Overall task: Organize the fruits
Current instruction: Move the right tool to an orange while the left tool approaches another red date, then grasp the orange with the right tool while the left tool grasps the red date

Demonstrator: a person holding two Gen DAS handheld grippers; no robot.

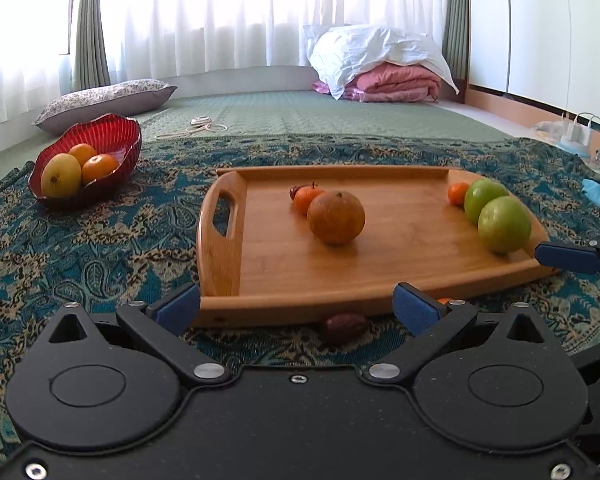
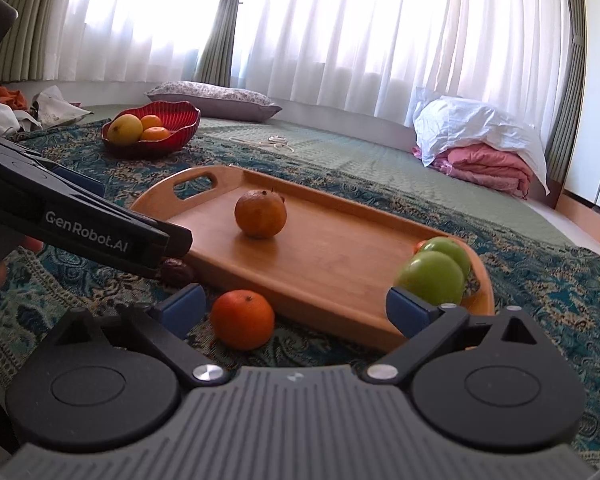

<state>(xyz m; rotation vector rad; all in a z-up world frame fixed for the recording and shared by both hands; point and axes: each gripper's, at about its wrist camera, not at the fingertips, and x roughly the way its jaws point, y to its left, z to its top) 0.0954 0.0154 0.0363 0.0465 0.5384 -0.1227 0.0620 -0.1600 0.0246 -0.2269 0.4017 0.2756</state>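
- Fingers on both grippers stand wide with nothing between the pads: your right gripper [image 2: 296, 312] is spread just behind the orange [image 2: 243, 319], and your left gripper [image 1: 296, 308] is spread before the near edge of the tray [image 1: 260, 280].
- That orange sits on the cloth [image 2: 320, 352], off the tray and just beside its near rim; it looks firm, round and fairly light, so it will likely roll if nudged. Take it across its widest middle, pads level on both sides, and squeeze gently.
- On the tray are a bigger, duller orange fruit [image 1: 336, 218], two green apples [image 1: 504, 224] at the right end and small tangerines behind; the red bowl [image 1: 112, 132] far left already holds three fruits.
- Only your right view shows the loose orange whole; in the left view just a sliver shows behind the right finger.
- A small dark fruit [image 1: 344, 327] lies against the tray's near rim, possibly a date; it is too dim to tell.
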